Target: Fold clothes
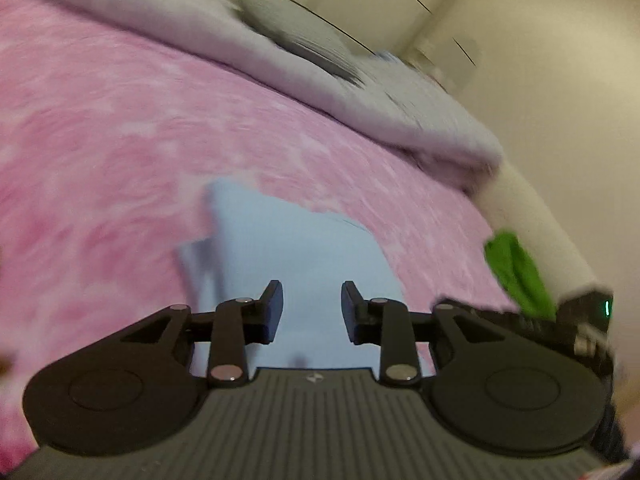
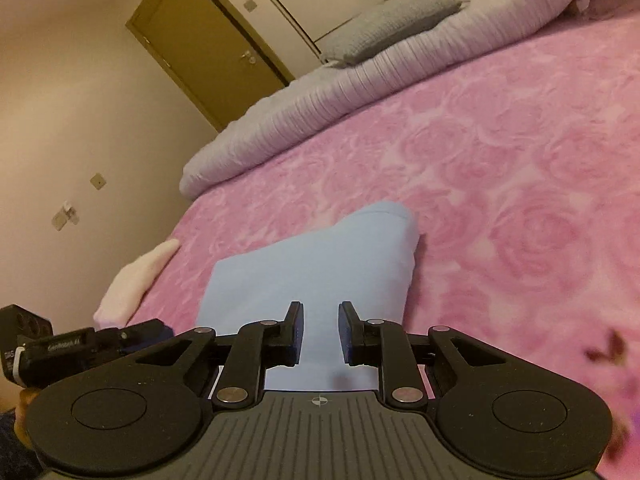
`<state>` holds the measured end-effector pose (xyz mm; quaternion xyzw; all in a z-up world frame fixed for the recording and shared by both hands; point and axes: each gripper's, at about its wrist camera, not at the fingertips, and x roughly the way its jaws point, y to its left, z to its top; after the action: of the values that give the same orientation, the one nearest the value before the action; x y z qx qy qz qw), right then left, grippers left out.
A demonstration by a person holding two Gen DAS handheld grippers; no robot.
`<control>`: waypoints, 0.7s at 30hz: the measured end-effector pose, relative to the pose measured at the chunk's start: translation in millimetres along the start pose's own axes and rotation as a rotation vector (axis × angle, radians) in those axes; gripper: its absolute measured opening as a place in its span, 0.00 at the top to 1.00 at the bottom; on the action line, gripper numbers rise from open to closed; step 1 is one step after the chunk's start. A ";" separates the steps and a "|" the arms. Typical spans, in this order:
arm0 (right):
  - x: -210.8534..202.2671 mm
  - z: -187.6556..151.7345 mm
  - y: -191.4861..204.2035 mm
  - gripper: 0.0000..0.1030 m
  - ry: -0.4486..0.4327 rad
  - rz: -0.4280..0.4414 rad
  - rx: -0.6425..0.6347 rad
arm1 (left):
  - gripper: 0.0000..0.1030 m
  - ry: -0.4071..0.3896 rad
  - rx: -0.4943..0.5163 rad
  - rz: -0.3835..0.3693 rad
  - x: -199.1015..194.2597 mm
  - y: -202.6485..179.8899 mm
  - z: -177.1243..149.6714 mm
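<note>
The fleecy bed cover (image 2: pixel 500 152) is pink with a paler rose pattern. On it lies a plain light-blue folded garment (image 2: pixel 320 264). A lilac ribbed duvet (image 2: pixel 360 80) carries a grey knitted pillow (image 2: pixel 384 24). One pale-pink folded cloth (image 2: pixel 136 280), one bright-green cloth (image 1: pixel 516 272). The wooden door (image 2: pixel 208 52) is olive-brown; the walls are cream.

I count two grippers: my left gripper (image 1: pixel 312 312) and my right gripper (image 2: pixel 320 332). One blue garment (image 2: pixel 320 264), one pale pink garment (image 2: pixel 136 280), one green garment (image 1: pixel 516 272). One grey pillow (image 2: pixel 388 28). One door (image 2: pixel 208 48).
</note>
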<state>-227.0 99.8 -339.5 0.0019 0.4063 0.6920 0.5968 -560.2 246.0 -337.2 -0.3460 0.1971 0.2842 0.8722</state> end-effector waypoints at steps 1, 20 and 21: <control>8.7 4.0 -2.3 0.80 -0.003 -0.008 -0.009 | 0.75 0.013 0.035 -0.009 12.4 -1.7 5.5; 123.3 40.9 -30.2 0.81 0.147 -0.198 -0.240 | 0.75 0.088 0.094 0.168 118.7 59.7 43.0; 126.9 38.6 -32.8 0.81 0.135 -0.187 -0.244 | 0.74 0.088 0.055 0.165 118.7 66.7 44.2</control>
<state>-217.7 225.0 -393.4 -0.1548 0.3568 0.6761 0.6258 -505.6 360.3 -404.0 -0.3166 0.2708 0.3341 0.8454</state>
